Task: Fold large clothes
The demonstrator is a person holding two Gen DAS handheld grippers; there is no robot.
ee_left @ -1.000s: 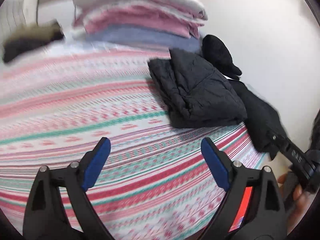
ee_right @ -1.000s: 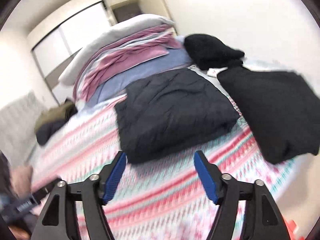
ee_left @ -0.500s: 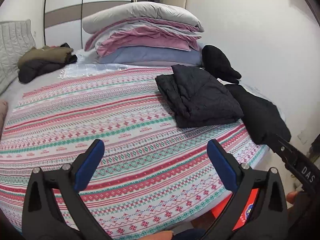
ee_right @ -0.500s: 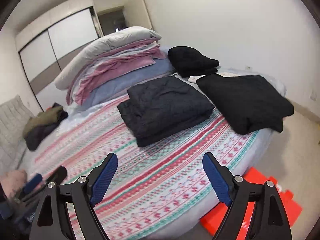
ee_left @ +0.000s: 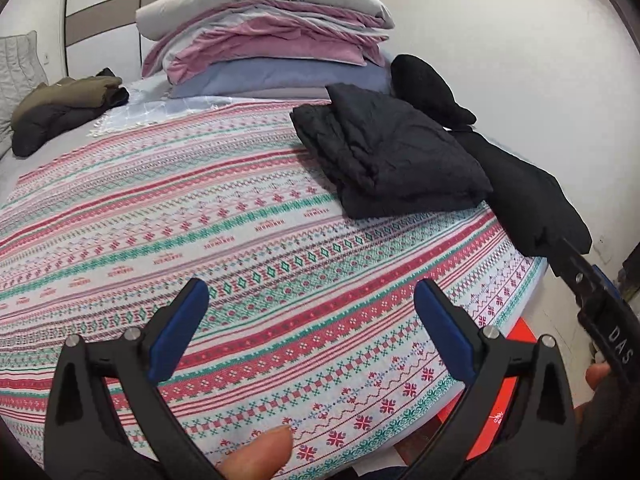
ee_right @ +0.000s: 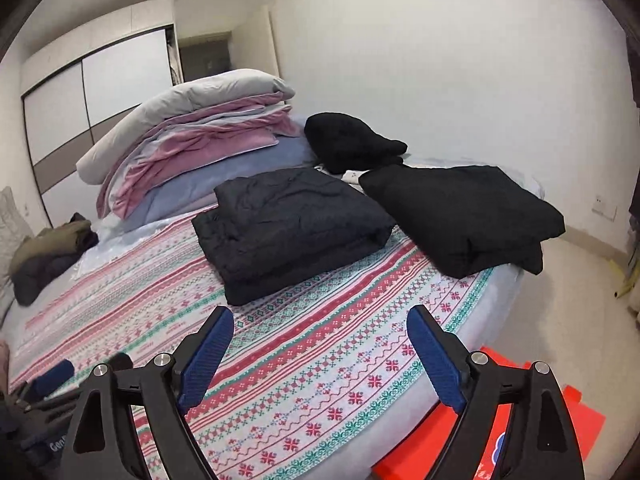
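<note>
Each gripper, the left gripper point(ee_left: 311, 326) and the right gripper point(ee_right: 320, 354), is a black plastic frame with triangular cut-outs in its two arms, silver round-head screws at the joints, and ribbed blue pads point(ee_right: 206, 362) lining the inner faces of the fingers. In the left view the right gripper's black side carries white letters "DAS" point(ee_left: 618, 344), and in the right view the other's body shows blurred white lettering that cannot be read. A bare fingertip point(ee_left: 256, 454) shows at the lower edge of the left view, and a dark sleeve point(ee_left: 612, 408) edges the hand at the right.
</note>
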